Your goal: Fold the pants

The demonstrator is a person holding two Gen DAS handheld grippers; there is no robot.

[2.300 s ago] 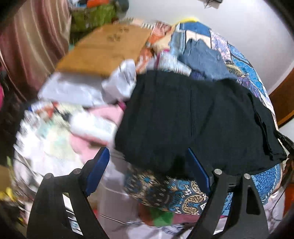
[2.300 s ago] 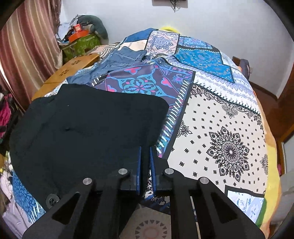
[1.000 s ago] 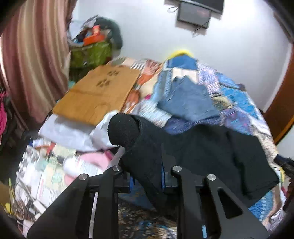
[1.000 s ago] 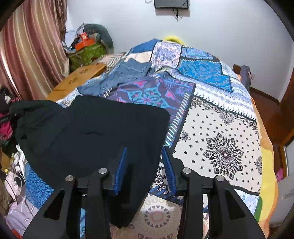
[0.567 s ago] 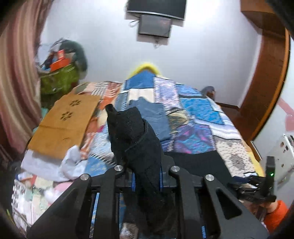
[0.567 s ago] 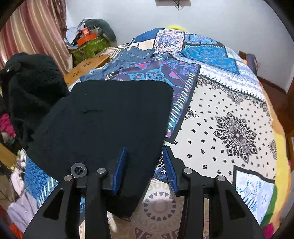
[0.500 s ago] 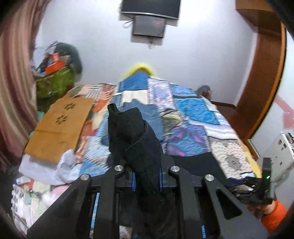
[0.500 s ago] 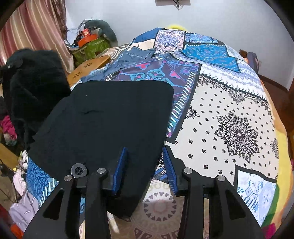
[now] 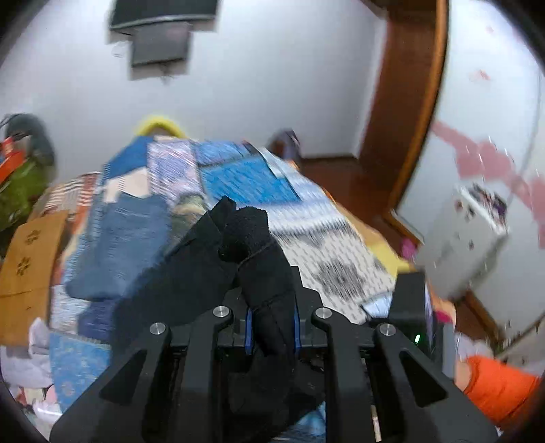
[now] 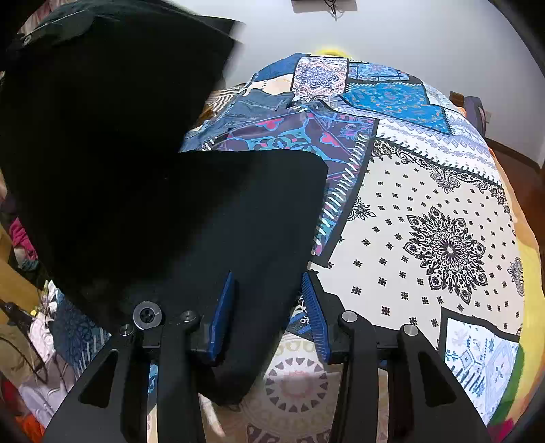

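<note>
- Covering the whole bed (image 10: 442,211) is a patchwork bedspread, blue squares at the far end and a white, black-dotted panel on the near right.
- White wall (image 10: 391,30) behind the bed; a dark screen (image 9: 160,44) hangs on it, and a brown wooden door frame (image 9: 408,112) stands to the right in the left wrist view.
- The black pants (image 10: 245,218) lie on the near left part of the bed, their near corner reaching the bed's front edge.
- One end of the pants is lifted: the left hand-held gripper (image 9: 272,327) is clamped tight on a bunch of the black cloth, which rises in a big dark flap at the upper left of the right wrist view.
- The right hand-held gripper (image 10: 269,317) has its blue pads apart, straddling the near right edge of the pants, and I can't tell whether the pads touch the cloth.
- Folded jeans (image 10: 259,102) sit further back on the bed, left of centre.
- The right half of the bedspread is open room.
- Clutter crowds the floor at the bed's left edge, with a brown board (image 9: 27,265) there.
</note>
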